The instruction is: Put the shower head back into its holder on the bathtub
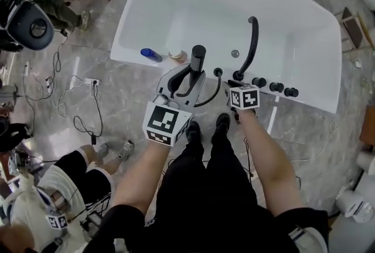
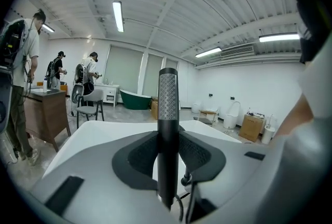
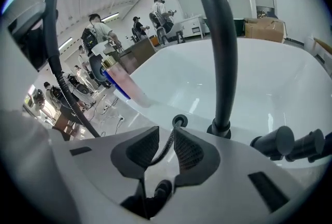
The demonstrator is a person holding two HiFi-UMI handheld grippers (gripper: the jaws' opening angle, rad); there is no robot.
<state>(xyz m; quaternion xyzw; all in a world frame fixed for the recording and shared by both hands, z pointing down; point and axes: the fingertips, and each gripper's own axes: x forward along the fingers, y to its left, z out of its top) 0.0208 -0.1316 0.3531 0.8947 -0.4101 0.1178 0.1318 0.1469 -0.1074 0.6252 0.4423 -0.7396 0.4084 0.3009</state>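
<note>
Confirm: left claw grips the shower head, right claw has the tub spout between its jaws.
Wrong: the right claw has the hose, not the spout, between its jaws, as the right gripper view shows. The left claw does grip the shower head.

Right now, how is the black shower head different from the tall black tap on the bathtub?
The shower head is a straight stick; the tap bends like a hook. The shower head is clamped in the left gripper; the tap stands fixed on the bathtub rim. The shower head has a dotted grey face; the tap looks smooth. Both are dark and slim.
</note>
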